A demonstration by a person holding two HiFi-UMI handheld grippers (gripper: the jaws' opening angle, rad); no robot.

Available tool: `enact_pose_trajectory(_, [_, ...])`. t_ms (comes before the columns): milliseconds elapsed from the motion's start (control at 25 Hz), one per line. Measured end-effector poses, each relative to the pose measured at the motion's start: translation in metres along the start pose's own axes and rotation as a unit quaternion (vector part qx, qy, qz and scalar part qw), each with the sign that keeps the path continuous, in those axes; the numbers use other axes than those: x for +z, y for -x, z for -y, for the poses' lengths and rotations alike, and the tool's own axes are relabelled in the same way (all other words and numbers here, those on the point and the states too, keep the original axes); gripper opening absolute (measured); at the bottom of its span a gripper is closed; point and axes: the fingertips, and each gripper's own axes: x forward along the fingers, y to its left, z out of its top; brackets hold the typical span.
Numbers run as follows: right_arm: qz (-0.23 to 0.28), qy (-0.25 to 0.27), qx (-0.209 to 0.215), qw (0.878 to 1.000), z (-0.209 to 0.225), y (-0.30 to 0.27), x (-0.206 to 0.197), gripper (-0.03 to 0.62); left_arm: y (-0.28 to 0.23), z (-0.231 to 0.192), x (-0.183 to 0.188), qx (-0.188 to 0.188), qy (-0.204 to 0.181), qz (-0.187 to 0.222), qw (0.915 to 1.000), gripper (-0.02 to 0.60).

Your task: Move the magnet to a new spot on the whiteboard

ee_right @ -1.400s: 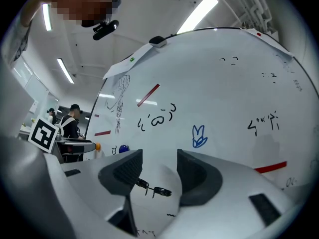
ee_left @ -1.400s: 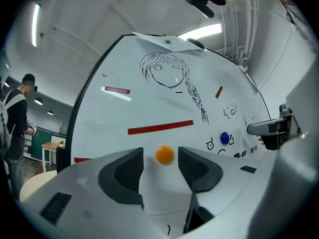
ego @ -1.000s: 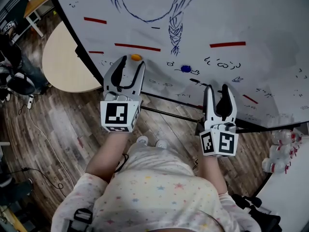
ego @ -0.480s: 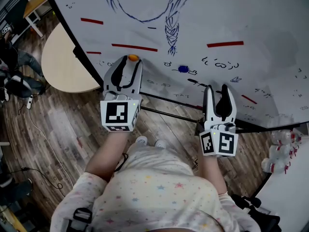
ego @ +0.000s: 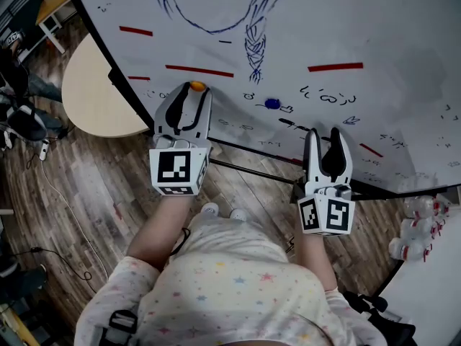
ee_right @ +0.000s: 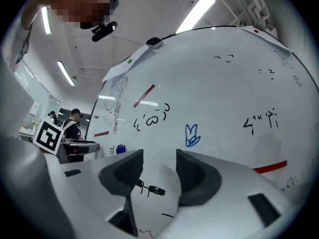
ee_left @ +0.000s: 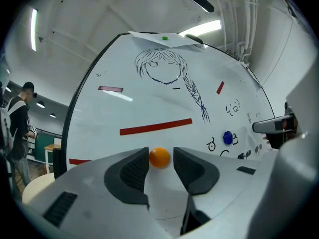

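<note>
L gripper is up at the whiteboard, its jaws have just been closing, and they're now pinched on the orange magnet right at the tips, one pad on each side of it. The magnet sits on the board, just under the long red strip and below-left of the blue-pen sketch of a braided head. A 2nd magnet, blue, is stuck on the board further right, approx. between my two grippers, well apart from the orange one. R gripper is level w/ its tips near the board lower down to the right, jaws apart, nothing between them; I only see black scribbles on the board behind the gap. A round table stands on the wood floor beyond the board's left edge.
</note>
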Motion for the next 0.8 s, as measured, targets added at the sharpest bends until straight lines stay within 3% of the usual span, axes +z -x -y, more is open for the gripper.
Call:
enact_pose_trajectory(240, [0.000,0.000,0.003,1.000,0.0008,-0.0005,-0.0010,0.184,-0.0017,-0.0031,-0.0007,0.009,-0.003,-0.001,1.0000,0.110])
enact_pose_trajectory(800, [0.003,-0.003,0.004,1.000,0.0034,-0.0023,-0.0016,0.180,-0.0017,-0.0045,-0.0009,0.008,0.001,-0.001,1.0000,0.114])
